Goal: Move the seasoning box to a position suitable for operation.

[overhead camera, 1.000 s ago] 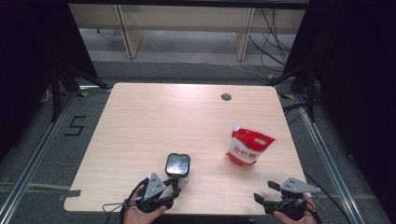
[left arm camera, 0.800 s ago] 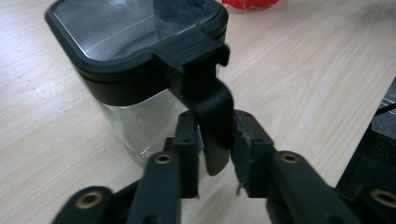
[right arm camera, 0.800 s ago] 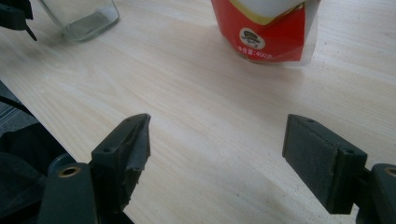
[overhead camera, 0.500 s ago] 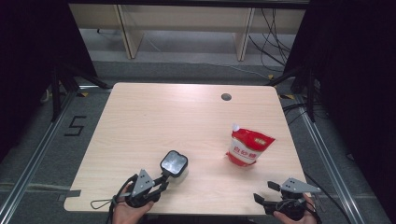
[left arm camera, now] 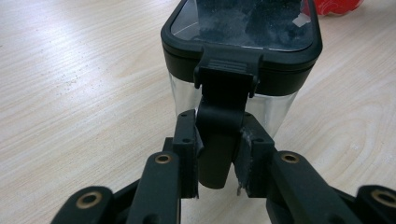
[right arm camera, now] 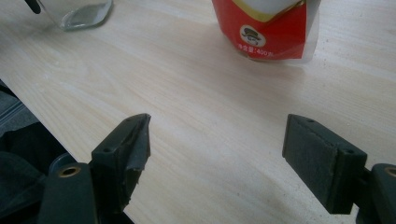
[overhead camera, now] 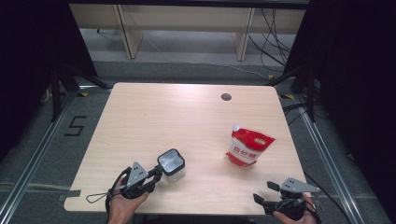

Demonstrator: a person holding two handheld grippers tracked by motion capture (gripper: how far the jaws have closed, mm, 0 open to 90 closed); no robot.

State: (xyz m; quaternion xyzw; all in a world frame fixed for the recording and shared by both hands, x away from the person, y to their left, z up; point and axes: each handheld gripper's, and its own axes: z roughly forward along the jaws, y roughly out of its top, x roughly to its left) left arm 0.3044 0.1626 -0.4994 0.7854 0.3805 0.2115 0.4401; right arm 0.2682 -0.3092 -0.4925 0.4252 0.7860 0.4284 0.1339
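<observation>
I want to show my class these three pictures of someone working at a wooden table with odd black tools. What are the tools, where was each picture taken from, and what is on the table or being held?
No robot here: a person holds a two-jaw hand tool in each hand. The high view looks down on the table from above the person's side. Each gripper view comes from a camera riding on that tool, looking along its black jaws.

On the table stand a clear container with a black lid and a red and white pouch.

The left gripper has just closed on the latch tab hanging from that lid, and now clamps it. The right gripper rests near the table's front edge, jaws wide apart, holding nothing.
</observation>
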